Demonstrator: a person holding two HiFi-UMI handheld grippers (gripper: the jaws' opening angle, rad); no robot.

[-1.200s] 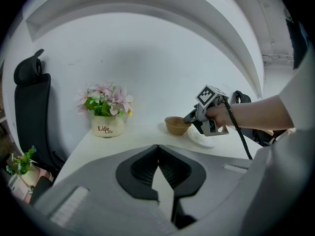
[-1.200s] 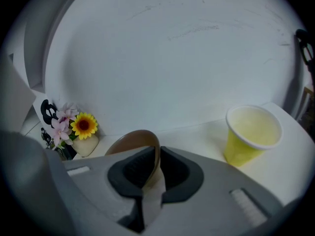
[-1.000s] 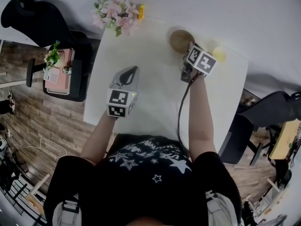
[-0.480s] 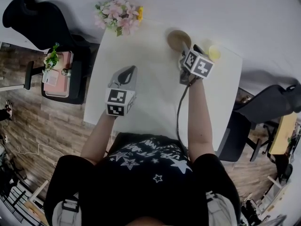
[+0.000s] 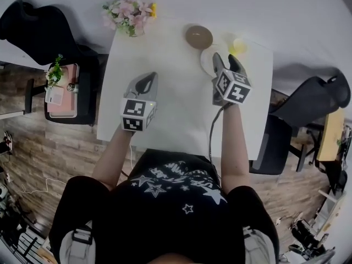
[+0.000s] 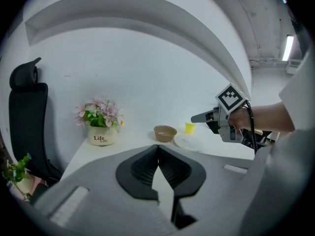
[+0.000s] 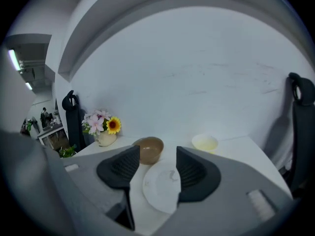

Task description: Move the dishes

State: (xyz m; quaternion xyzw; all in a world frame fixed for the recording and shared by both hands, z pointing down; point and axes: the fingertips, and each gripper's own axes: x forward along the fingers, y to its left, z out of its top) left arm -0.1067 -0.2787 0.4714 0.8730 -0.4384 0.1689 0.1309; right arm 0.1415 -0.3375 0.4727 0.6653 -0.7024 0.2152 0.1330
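The white table (image 5: 165,109) takes up most of the scene, its far edge against a pale wall.

Next in size are the 2 tools. The left hand-held gripper (image 6: 158,151) hangs over the table's 9 o'clock side with its jaws pressed together at the tips and nothing between them. The right hand-held gripper (image 7: 157,156) hangs over the 1 o'clock part; its jaws have just been opening and now stand well apart, gripping nothing, with the dishes showing through the gap.

A cream flower pot (image 6: 101,137) printed "Life" stands at the table's 11 o'clock corner, holding pink blossoms, green leaves and 1 yellow sunflower.

The white plate (image 7: 161,183) lies flat on the table just ahead of the right jaws, round and shallow, with a faint grey mark near its middle.

The brown bowl (image 7: 150,150) sits upright at 11 o'clock from the plate, just beside its rim; its hollow shows plain brown.

The small yellow cup (image 7: 204,142) stands at 2 o'clock from the plate, apart from it, pale inside.
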